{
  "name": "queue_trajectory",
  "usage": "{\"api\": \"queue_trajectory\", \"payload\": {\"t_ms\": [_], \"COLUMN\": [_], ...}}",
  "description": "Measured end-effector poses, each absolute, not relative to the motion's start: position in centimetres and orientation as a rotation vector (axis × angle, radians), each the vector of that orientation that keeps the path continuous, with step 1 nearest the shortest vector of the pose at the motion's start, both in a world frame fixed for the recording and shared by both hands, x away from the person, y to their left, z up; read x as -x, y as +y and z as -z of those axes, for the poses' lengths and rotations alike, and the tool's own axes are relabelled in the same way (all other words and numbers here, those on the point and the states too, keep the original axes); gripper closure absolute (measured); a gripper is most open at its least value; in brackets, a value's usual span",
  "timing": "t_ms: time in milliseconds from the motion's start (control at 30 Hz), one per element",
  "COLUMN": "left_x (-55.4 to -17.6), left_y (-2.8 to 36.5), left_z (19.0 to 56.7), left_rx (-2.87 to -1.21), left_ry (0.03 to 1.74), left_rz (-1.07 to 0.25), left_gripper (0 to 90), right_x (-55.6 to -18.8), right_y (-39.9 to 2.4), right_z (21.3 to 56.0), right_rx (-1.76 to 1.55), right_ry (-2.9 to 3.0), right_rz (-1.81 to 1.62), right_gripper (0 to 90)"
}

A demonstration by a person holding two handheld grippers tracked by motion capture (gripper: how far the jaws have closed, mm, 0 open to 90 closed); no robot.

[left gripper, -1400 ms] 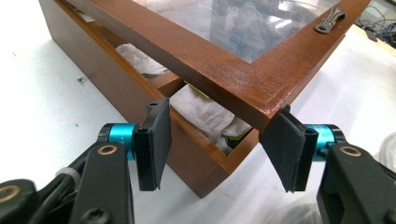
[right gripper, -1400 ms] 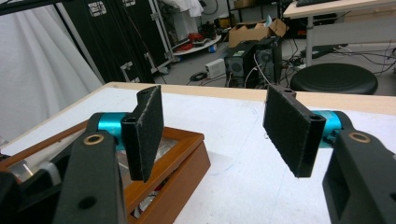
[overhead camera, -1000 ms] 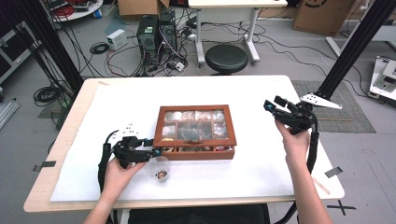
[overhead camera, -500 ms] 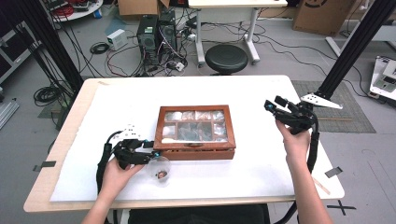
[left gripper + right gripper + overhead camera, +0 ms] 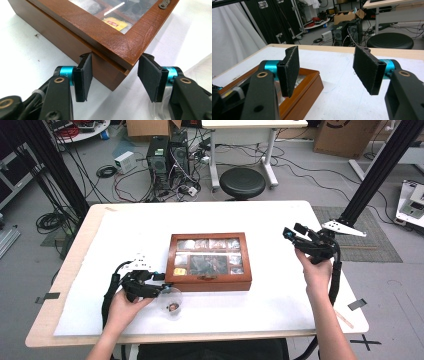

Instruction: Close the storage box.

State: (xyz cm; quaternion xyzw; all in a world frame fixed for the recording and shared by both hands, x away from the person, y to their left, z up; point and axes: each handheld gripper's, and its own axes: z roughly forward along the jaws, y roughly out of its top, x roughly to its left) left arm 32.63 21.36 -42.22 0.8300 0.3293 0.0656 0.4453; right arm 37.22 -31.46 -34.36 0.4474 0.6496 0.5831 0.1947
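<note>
A brown wooden box with a shut glass lid lies mid-table, with small packets in its compartments. My left gripper sits low at the box's front left corner. In the left gripper view its jaws straddle that corner of the box, open, and the right pad stands clear of the wood. A small clear cup holding something brown stands just beside this gripper. My right gripper hovers above the table's right side, open and holding nothing, pointing toward the box.
A white sheet covers the tabletop, with bare room around the box. Behind the far edge are a black stool, computer towers and loose cables on the floor. Black stand legs rise at both sides.
</note>
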Motion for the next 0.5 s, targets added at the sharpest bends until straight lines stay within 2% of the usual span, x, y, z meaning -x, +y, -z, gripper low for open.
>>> {"api": "queue_trajectory", "payload": {"t_ms": [167,500], "left_x": [-32.7,-33.1], "left_y": [21.5,24.3], "left_z": [42.3,40.9], "left_rx": [-2.075,-1.956], "left_ry": [0.82,0.875], "left_rz": [-0.141,-0.179], "left_gripper": [44.0,39.7], "right_x": [-37.2,-37.2], "right_y": [-31.6,-31.5], "right_z": [34.3,34.3], "right_rx": [-1.251,-1.254], "right_ry": [1.813,1.816], "right_rz": [-1.641,-1.65], "right_gripper": [38.9,38.8]}}
